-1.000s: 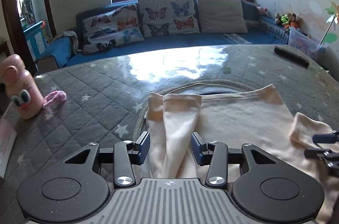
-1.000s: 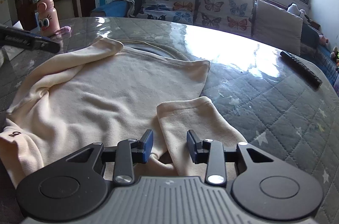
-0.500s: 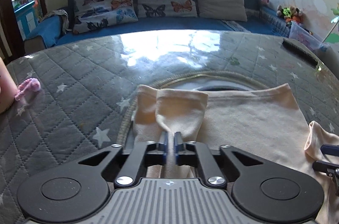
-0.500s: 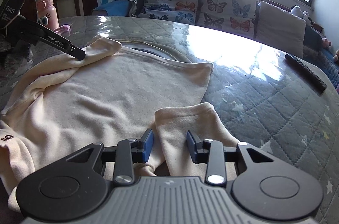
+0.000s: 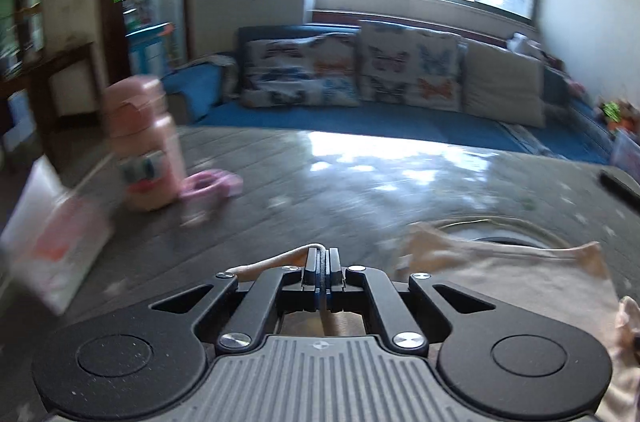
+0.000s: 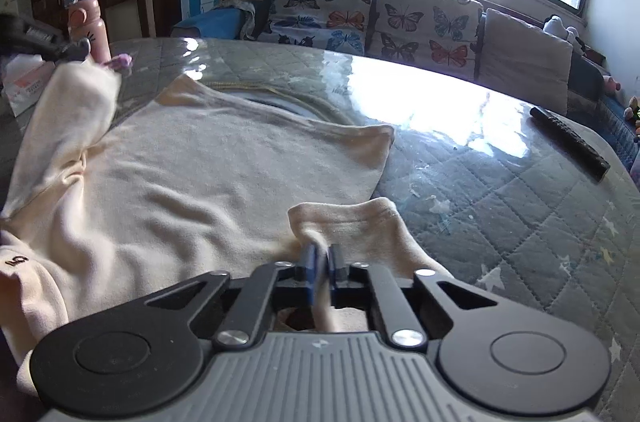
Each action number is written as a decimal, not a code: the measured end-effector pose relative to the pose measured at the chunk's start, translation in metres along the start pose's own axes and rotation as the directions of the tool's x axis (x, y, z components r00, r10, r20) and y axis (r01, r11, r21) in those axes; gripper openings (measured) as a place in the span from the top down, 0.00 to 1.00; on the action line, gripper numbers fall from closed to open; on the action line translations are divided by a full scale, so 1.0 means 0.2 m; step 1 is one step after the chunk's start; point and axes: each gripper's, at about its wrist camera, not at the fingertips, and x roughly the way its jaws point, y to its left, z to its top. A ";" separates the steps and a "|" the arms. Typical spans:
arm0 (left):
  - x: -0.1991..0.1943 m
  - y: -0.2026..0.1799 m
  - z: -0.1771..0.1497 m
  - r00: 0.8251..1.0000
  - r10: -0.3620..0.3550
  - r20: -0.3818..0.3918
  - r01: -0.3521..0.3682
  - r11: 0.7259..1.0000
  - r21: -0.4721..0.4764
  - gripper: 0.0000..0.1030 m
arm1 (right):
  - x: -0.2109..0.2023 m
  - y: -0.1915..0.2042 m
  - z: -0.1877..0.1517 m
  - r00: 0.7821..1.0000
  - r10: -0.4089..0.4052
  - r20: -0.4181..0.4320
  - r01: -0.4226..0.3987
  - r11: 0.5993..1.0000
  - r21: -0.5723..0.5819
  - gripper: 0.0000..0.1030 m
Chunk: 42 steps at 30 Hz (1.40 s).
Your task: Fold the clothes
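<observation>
A cream sweatshirt is shown spread flat on the quilted worktop, its body occupying the near and middle part of the surface. The left gripper is seen with its jaws brought together on the cuff of the left sleeve, which is raised clear of the worktop and hangs stretched from the shoulder seam. The right gripper is seen with its jaws clamped on the right sleeve, whose cuff lies at the garment's near right edge, partly on the body and partly on the bare worktop.

The step in hand is judged to be the folding of both sleeves inward across the body.

Several risks are indicated. The left view is blurred, which suggests rapid motion; thin fabric held only at its edge may be pulled out of the jaws. A pink bottle, a pink toy and a box stand near the raised sleeve and could be knocked by it. Uneven pulling on the two sleeves could drag the body askew or leave creases under the fold. A black remote lies well apart on the right.
</observation>
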 end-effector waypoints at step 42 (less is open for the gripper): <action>-0.40 0.32 -0.44 0.991 0.123 -0.058 -0.126 0.991 -0.046 0.74 | -0.44 -0.62 -0.41 0.955 -0.292 -0.050 0.285 0.857 0.430 0.69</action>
